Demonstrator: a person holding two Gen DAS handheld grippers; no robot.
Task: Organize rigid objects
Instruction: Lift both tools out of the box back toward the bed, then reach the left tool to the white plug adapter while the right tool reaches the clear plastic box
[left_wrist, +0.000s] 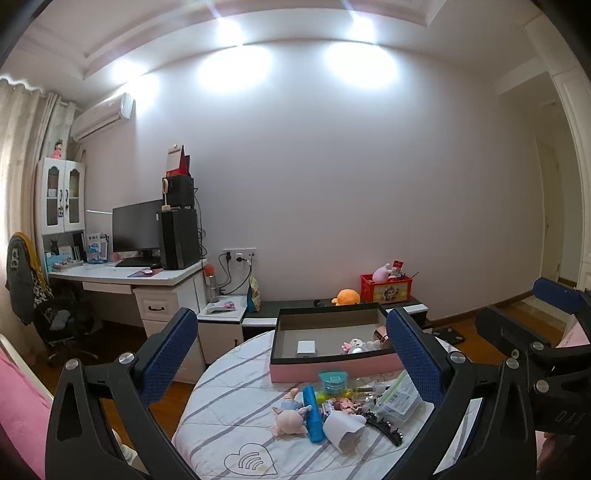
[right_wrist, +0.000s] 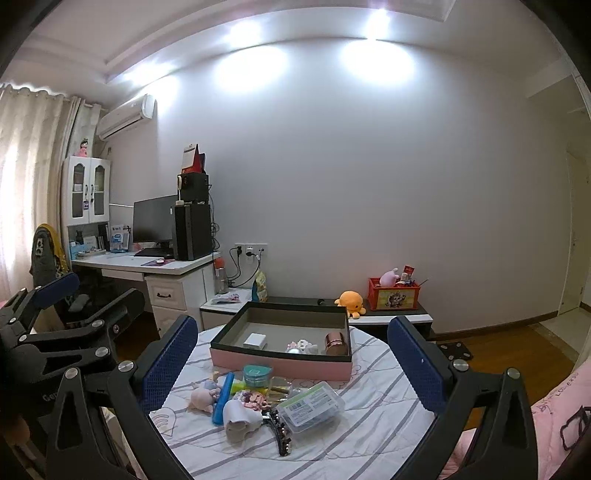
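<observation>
A pink box with a black rim (left_wrist: 332, 367) (right_wrist: 280, 363) stands at the far side of a round table with a striped cloth (left_wrist: 229, 406) (right_wrist: 369, 406). Inside it lie a small white box (right_wrist: 255, 340), a small toy (right_wrist: 301, 347) and a copper cylinder (right_wrist: 337, 343). In front of the box is a heap: a teal jar (left_wrist: 333, 380) (right_wrist: 257, 374), a blue tube (left_wrist: 313, 413) (right_wrist: 222, 398), a pink doll (left_wrist: 291, 415), a clear plastic case (right_wrist: 310, 406) and a black hair clip (right_wrist: 280, 432). My left gripper (left_wrist: 291, 354) and right gripper (right_wrist: 293, 363) hover side by side short of the heap, both open and empty.
Behind the table a low cabinet (right_wrist: 391, 318) carries an orange plush (right_wrist: 351, 301) and a red crate (right_wrist: 393, 293). A desk with a monitor (left_wrist: 136, 229) and an office chair (left_wrist: 62, 317) stand at the left. Pink bedding (right_wrist: 554, 413) lies at the right.
</observation>
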